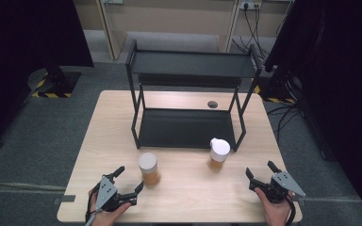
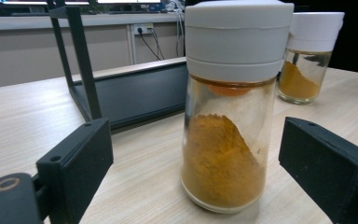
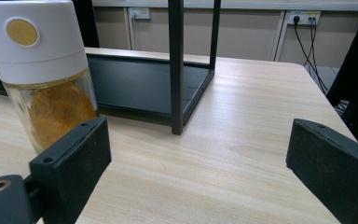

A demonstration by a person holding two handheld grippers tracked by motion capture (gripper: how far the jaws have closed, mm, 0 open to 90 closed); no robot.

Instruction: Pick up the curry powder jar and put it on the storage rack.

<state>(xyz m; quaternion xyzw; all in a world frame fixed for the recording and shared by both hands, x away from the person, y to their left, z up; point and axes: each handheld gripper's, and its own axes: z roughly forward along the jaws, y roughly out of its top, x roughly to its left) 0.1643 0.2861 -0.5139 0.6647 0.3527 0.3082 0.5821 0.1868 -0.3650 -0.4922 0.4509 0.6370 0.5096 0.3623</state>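
Fingers (image 2: 74,158) spread wide; left gripper (image 1: 128,181) faces spice jar (image 1: 149,168).

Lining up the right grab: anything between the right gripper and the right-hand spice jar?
Nothing: in the high view, bare table separates the open right gripper from the right-hand spice jar.

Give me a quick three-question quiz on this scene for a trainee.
1. True or false: the left gripper is shut on a jar.
2. Which jar sits nearer the rack? A) left jar B) right jar
3. Fill in: both jars hold ____-coloured powder.

Key:
1. False. Its fingers stand open either side of the left jar, not touching.
2. B
3. Orange. The right gripper is open too, with the right jar left of its fingers.
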